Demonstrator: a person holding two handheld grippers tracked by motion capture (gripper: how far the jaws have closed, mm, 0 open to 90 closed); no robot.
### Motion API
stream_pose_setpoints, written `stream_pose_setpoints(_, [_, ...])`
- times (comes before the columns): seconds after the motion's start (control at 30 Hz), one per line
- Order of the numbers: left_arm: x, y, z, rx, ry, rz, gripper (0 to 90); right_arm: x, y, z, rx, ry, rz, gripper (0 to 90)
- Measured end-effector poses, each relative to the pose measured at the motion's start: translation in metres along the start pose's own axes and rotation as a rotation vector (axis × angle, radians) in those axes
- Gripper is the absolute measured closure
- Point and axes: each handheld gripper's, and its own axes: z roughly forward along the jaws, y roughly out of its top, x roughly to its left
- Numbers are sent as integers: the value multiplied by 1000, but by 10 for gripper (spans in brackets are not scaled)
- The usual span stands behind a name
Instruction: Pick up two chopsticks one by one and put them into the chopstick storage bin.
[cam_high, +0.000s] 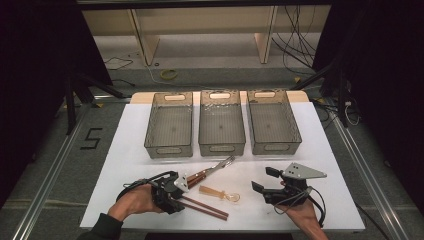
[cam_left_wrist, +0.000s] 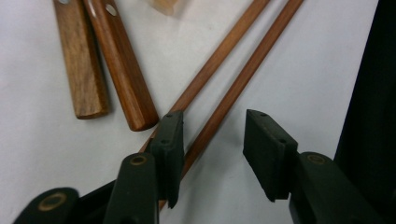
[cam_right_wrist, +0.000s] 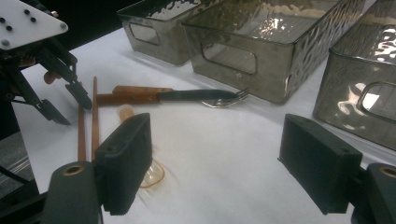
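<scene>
The chopsticks (cam_left_wrist: 233, 88) are two slim, reddish-brown wooden sticks lying side by side on the white table (cam_high: 130, 150), at about seven o'clock from the row of three bins (cam_high: 221, 122), just beside the wooden-handled knife and fork (cam_high: 210, 171). The left gripper (cam_left_wrist: 212, 140) straddles them: its jaws stand partly apart, one stick between the pads, the other passing under the left pad, neither clamped. The right gripper (cam_right_wrist: 215, 163) hangs wide open, holding nothing, near a translucent amber spoon (cam_right_wrist: 149, 170).
</scene>
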Motion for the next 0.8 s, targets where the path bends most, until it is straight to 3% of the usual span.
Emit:
stream_pose_setpoints(0.17, [2, 3, 1, 28, -9, 11, 622, 0, 0, 0, 2, 5, 3, 262])
stream_pose_setpoints(0.3, [0, 8, 1, 98, -3, 51, 647, 0, 0, 1, 4, 9, 5, 263])
stream_pose_setpoints(0.5, [-3, 14, 1, 148, -3, 103, 689, -1, 0, 1, 10, 12, 8, 266])
stream_pose_setpoints(0.8, [-8, 10, 1, 129, -17, 150, 797, -1, 0, 1, 12, 12, 11, 269])
